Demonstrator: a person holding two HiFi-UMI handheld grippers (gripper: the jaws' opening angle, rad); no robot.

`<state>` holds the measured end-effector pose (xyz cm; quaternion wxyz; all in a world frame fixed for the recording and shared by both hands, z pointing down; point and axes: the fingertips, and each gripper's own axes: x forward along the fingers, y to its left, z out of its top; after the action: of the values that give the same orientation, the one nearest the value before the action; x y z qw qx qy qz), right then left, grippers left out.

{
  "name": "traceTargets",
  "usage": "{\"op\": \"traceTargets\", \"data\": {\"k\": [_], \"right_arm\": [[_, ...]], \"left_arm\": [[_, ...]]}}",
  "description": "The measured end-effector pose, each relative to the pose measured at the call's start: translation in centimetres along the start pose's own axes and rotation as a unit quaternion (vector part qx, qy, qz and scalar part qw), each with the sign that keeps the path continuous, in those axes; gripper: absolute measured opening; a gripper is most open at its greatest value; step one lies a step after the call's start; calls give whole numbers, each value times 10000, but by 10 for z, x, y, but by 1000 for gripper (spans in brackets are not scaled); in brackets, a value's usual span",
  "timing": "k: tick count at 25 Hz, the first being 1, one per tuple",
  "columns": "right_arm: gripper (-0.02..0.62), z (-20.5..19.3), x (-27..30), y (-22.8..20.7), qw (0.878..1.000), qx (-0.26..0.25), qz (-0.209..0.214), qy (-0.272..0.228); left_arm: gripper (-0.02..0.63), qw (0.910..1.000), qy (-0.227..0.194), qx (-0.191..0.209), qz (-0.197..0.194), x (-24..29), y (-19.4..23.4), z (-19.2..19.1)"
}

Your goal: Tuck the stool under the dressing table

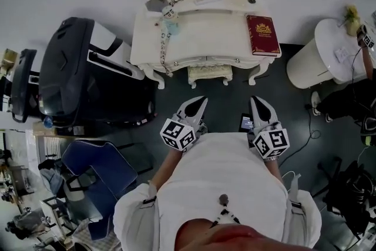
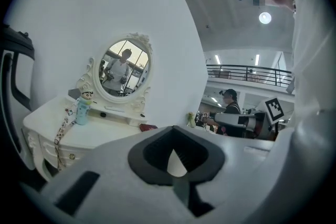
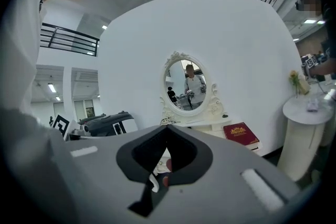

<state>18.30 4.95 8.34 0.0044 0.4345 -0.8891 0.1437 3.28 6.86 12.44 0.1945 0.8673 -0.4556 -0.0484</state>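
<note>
Two pairs of jaws are showing closed and empty in the head view, left gripper (image 1: 201,101) and right gripper (image 1: 257,100), the stool (image 1: 210,73) sitting ahead under the dressing table (image 1: 200,32). Left gripper view: the table is lying left of your jaws. Right gripper view: it is standing dead ahead, so shoving now is risking a bump.

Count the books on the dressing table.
1. A red book lies flat at the right end of the dressing table top. No other book shows there; anything inside the table is hidden.
</note>
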Motion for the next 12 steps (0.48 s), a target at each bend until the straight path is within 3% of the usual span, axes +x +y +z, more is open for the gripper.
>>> {"op": "traceTargets", "data": {"k": [7,12], "right_arm": [[6,-9,-17,-13,9986,331,415,89],[6,-18,-29,-18,9971,345,646,185]], "left_arm": [[8,9990,145,-175,384,0,-24,-25],[8,9984,120,-56,550,2,-43,-30]]}}
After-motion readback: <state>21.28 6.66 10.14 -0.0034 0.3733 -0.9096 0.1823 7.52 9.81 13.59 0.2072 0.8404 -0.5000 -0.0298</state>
